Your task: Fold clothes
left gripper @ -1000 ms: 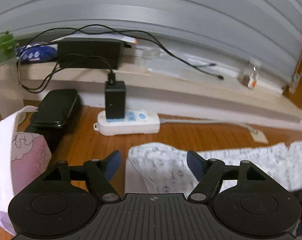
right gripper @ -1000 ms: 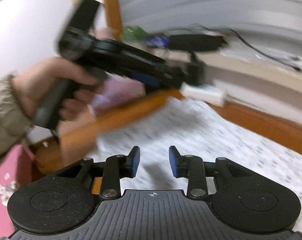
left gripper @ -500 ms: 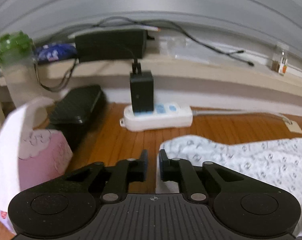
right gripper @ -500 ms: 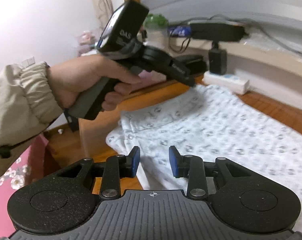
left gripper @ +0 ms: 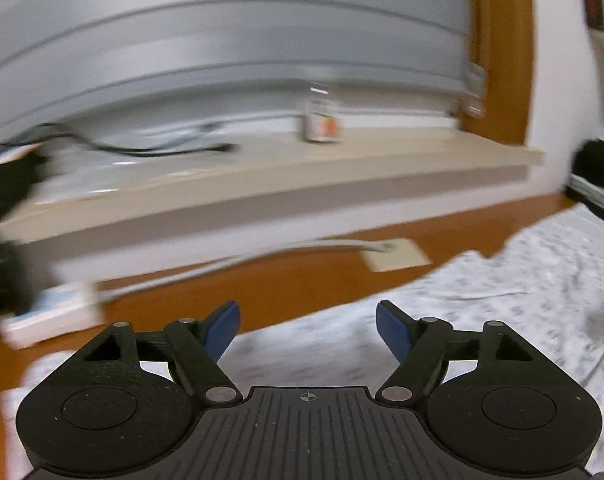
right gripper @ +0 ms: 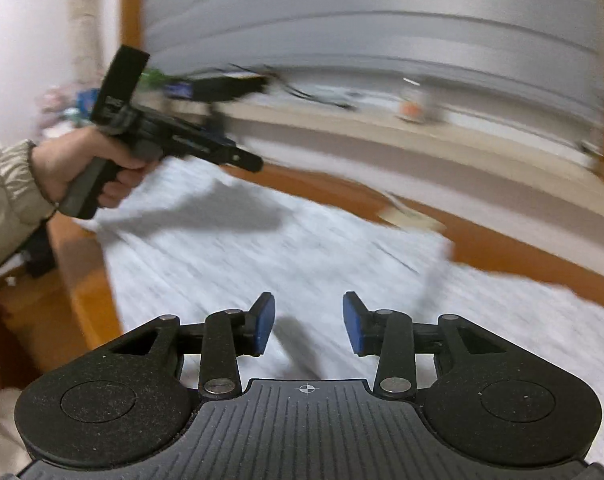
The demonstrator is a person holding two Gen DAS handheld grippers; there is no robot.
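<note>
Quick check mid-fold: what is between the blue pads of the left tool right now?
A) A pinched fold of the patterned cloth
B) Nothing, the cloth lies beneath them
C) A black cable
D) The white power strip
B: the left tool is opening, pads apart with nothing between them, above the patterned cloth on the wooden surface.

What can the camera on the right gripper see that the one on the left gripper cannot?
Right only: the person's hand and beige sleeve holding the left gripper, and its own right gripper, both opening and empty. Left only: a white power strip. Both: the white patterned garment on the orange-brown wooden table.
</note>
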